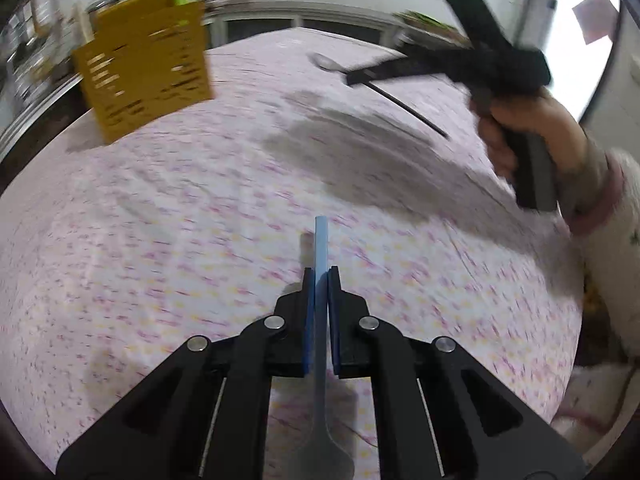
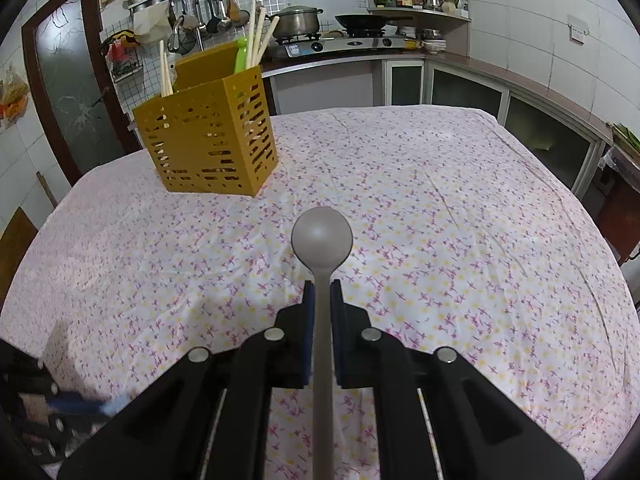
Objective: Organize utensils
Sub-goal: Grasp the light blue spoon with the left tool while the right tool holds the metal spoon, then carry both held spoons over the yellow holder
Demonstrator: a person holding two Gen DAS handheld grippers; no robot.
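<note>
The left gripper (image 1: 321, 276) is clamped on a blue utensil handle (image 1: 321, 240). The right gripper (image 2: 321, 290) pinches a grey spoon (image 2: 322, 236) above the floral tablecloth (image 2: 460, 220), near the yellow utensil holder (image 2: 208, 140).

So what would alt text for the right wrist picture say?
Black tongs grip a grey plastic spoon, bowl forward, above a floral tablecloth. A yellow slotted utensil holder with chopsticks stands beyond, left.

yellow caddy (image 1: 146, 74) motion-blurred, blue utensil (image 1: 321, 248) head cut off
</note>
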